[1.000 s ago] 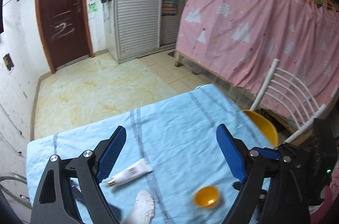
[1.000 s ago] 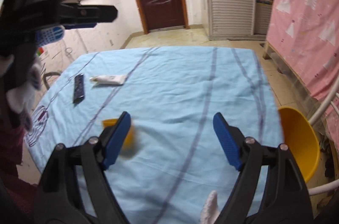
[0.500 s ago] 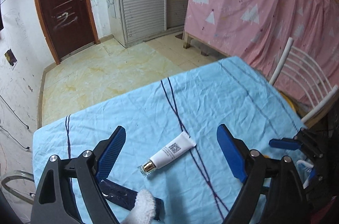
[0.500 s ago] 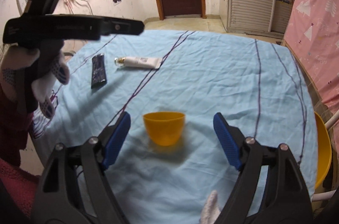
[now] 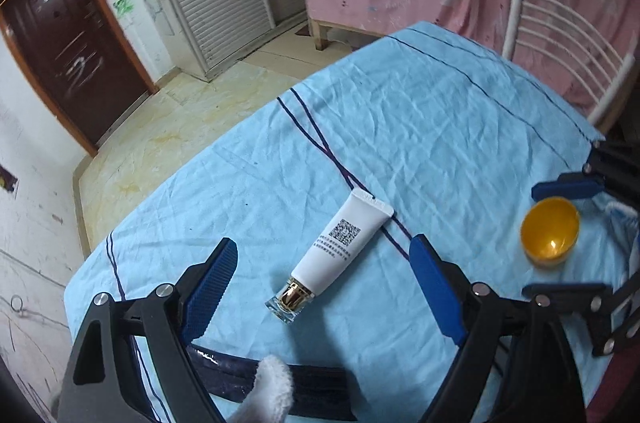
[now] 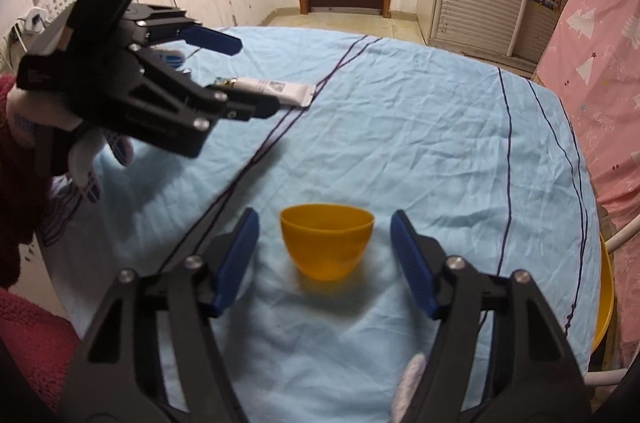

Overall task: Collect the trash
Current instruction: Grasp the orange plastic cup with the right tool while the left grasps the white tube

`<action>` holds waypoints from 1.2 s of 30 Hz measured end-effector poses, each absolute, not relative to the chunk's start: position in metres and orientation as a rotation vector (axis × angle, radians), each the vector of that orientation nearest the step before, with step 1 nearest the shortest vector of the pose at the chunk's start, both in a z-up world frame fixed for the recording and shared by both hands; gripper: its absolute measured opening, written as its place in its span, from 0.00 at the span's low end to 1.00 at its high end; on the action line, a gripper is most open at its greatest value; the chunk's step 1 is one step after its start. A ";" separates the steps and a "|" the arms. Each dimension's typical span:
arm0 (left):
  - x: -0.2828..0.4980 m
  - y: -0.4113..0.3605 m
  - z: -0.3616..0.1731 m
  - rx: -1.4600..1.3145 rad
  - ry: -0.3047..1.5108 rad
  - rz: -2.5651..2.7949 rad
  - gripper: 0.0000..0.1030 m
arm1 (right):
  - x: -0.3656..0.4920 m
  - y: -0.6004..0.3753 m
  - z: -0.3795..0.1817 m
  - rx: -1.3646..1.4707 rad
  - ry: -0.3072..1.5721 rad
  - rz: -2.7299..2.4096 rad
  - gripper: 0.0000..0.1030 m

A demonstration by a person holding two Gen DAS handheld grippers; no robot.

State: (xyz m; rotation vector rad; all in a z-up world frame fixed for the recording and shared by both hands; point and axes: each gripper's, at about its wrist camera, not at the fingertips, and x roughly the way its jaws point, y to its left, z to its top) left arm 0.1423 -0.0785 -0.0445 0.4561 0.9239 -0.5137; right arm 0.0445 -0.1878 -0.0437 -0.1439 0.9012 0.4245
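On the cloth (image 5: 440, 127): 1 tube (image 5: 340, 243), 1 orange cup (image 6: 327, 241), 1 dark remote (image 5: 312, 393). 2 grippers (image 5: 324, 287) (image 6: 324, 255), 1 chair (image 5: 560, 39).

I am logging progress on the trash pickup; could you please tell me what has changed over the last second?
The left gripper has come down over the white tube, jaws wide, not touching it. The right gripper has swung in to straddle the orange cup, and its jaws have just been closing, with gaps on both sides. The tube, the cup and the dark packet lie where they were on the blue cloth.
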 end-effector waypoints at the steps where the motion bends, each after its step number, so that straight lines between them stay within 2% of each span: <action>1: 0.141 -0.079 -0.046 0.474 0.918 -0.519 0.77 | 0.045 -0.187 -0.044 -0.145 0.903 0.424 0.58; 5: 0.143 -0.079 -0.052 0.512 0.915 -0.531 0.77 | 0.046 -0.185 -0.046 -0.154 0.910 0.422 0.54; 10: 0.144 -0.079 -0.054 0.527 0.895 -0.553 0.75 | 0.047 -0.184 -0.046 -0.160 0.908 0.408 0.44; 12: 0.145 -0.079 -0.054 0.512 0.900 -0.579 0.64 | 0.049 -0.184 -0.046 -0.163 0.908 0.405 0.39; 19: 0.136 -0.087 -0.053 0.501 0.912 -0.645 0.33 | 0.050 -0.184 -0.046 -0.154 0.908 0.407 0.39; 21: 0.132 -0.089 -0.053 0.493 0.918 -0.664 0.18 | 0.050 -0.186 -0.046 -0.136 0.908 0.412 0.39; 23: 0.129 -0.091 -0.054 0.487 0.920 -0.665 0.12 | 0.050 -0.187 -0.046 -0.127 0.907 0.414 0.39; 36: 0.114 -0.089 -0.043 0.471 0.905 -0.615 0.12 | 0.046 -0.202 -0.037 -0.084 0.871 0.421 0.38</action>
